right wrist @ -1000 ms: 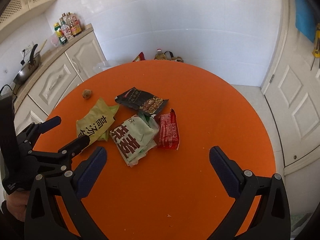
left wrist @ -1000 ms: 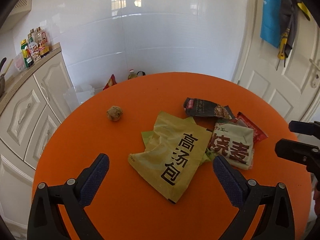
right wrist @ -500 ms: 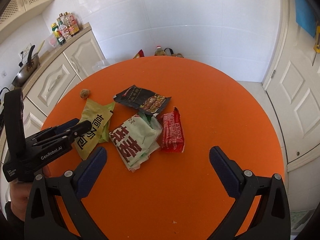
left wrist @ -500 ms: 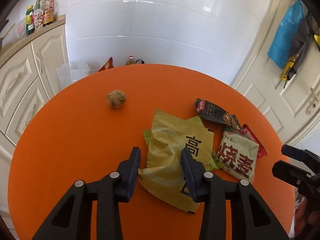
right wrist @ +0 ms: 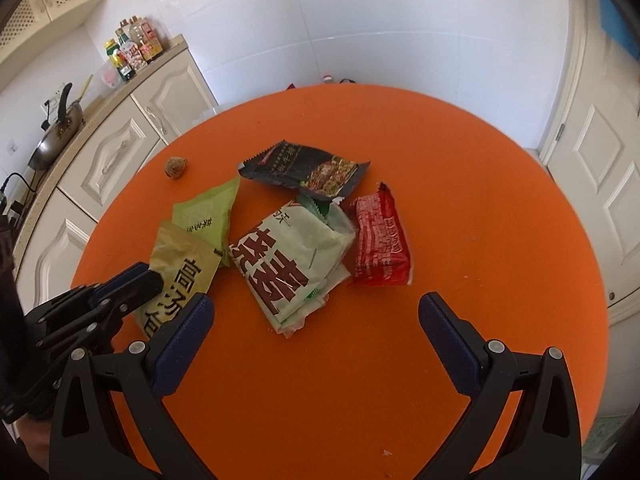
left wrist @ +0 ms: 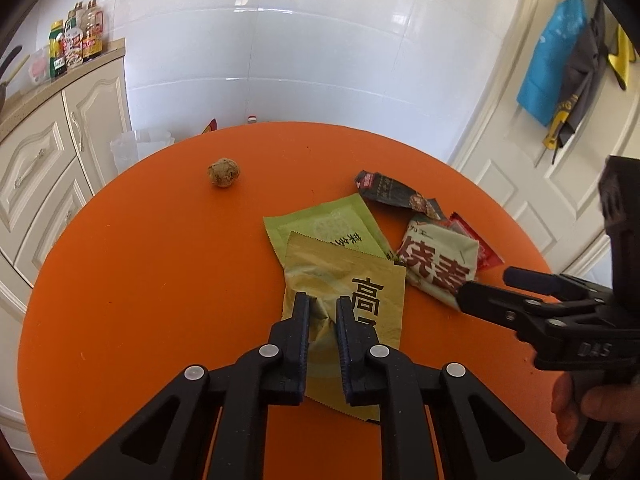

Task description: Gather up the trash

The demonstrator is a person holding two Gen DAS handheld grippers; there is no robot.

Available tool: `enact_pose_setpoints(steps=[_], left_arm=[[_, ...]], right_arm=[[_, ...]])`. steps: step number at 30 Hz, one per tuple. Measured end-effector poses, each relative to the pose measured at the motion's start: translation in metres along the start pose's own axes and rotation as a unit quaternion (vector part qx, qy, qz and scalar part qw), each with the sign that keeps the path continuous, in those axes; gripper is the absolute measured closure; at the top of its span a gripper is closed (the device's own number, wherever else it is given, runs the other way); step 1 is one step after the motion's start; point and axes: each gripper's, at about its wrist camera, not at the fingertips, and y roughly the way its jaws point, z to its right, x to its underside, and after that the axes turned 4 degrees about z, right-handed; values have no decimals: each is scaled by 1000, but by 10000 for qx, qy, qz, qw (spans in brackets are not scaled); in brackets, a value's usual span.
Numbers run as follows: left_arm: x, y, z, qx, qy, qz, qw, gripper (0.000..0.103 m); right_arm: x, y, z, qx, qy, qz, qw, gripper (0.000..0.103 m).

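Several snack wrappers lie on the round orange table. My left gripper points down at the yellow wrapper. Its jaws are closing, and the foil is bunched and pinched between the pads. A light green wrapper sticks out from under the yellow one. To the right lie a white-green pack with red characters, a red pack and a black pack. A brown crumpled ball sits apart at the far left. My right gripper hangs open above bare table, just in front of the white-green pack.
Cream cabinets with bottles and a wok line the left wall. A white door is at the right. A clear container stands on the floor beyond the table's far left edge.
My left gripper moved forward over the yellow wrapper and its jaws went from wide open to pinching it. The wrapper shifted, baring the green one beneath. The right gripper sank slightly.
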Motion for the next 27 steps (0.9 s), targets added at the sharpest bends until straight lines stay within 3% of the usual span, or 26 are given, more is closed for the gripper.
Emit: enact_pose_setpoints(steps=[1,3,4,5,7,10,11,12,13,15,17,20,27], left_arm=[[3,-3,8,-27,52,20,10000,88],[3,-1,17,-64,194,30,9998,55],[5,-2,22,-133,260,62,9996,19],[2,2,26,-226,339,165,9990,1],[3,8,38,-225,547,194,9981,1],[7,36,41,-274,857,-153,9958,1],[9,45,44,-286,890,-335,9951,8],[4,51,47,-339,951,-310,9944,9],[4,51,45,-347,946,-271,9945,21],[2,59,46,-385,922,-253,9947,25],[3,53,46,-402,854,-208,9953,38],[-1,53,40,-414,772,-195,9960,50],[27,16,26,-233,480,-91,9985,59]], right_arm=[[1,3,-1,15,-4,-10,10000,0],[1,7,-2,0,4,-3,10000,0],[1,9,-4,20,-11,22,10000,0],[1,10,-5,33,-44,42,10000,0],[-1,13,-7,36,-56,64,10000,0],[-4,14,-4,-19,38,86,10000,0],[-4,13,-3,-12,55,89,9999,0],[-5,13,-2,-2,64,86,9999,1],[-4,13,-1,1,73,86,9999,1],[-4,13,0,-11,85,93,9999,1],[-4,13,-2,23,61,95,9999,0],[-2,13,-4,48,20,104,9999,0],[-2,15,-9,165,26,137,9998,5]])
